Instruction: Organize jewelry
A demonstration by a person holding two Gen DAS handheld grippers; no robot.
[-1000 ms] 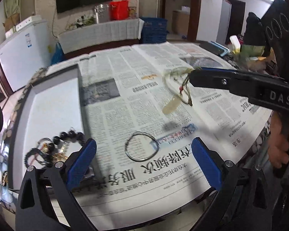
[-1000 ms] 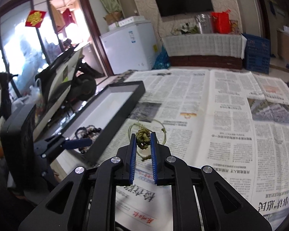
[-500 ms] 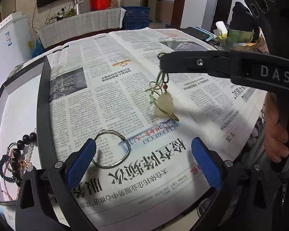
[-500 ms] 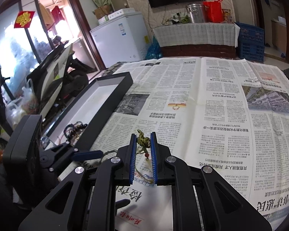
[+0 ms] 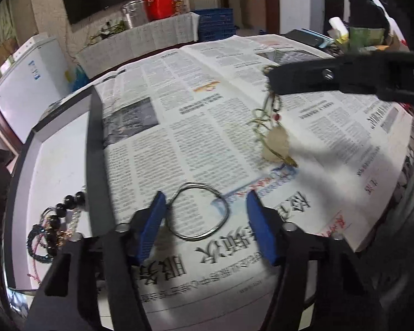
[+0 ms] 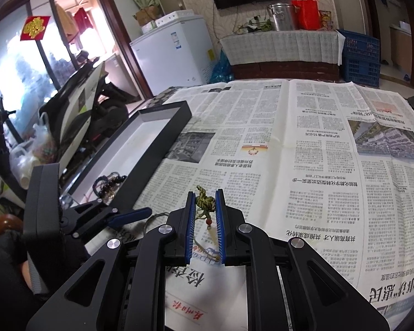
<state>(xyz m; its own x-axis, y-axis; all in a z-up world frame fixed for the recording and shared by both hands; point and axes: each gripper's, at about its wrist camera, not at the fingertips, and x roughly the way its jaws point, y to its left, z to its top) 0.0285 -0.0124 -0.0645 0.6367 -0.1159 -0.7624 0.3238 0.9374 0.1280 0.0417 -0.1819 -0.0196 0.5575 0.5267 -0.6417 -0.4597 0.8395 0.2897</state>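
A thin silver bangle [image 5: 198, 212] lies flat on the newspaper between the blue pads of my left gripper [image 5: 205, 194]. Its jaws are closing; the left pad is at the bangle's rim and the right pad stands clear of it. My right gripper [image 6: 204, 195] is shut on the green knotted cord [image 6: 204, 202] of a necklace. The necklace's pale pendant [image 5: 276, 146] hangs from it just above the paper. The black tray [image 5: 93, 138] with a white lining sits at the left and holds dark bead bracelets [image 5: 55, 220]. The left gripper's blue finger [image 6: 129, 215] also shows in the right wrist view.
Newspaper [image 6: 289, 151] covers the whole tabletop. A dark phone [image 5: 306, 37] and small clutter lie at the far right corner. The table's front edge runs just below both grippers. A white freezer [image 6: 174, 49] stands beyond the table's left side.
The left gripper came down and forward over the bangle, and its jaws narrowed around it. The right gripper lifted the necklace, so the pendant now dangles.
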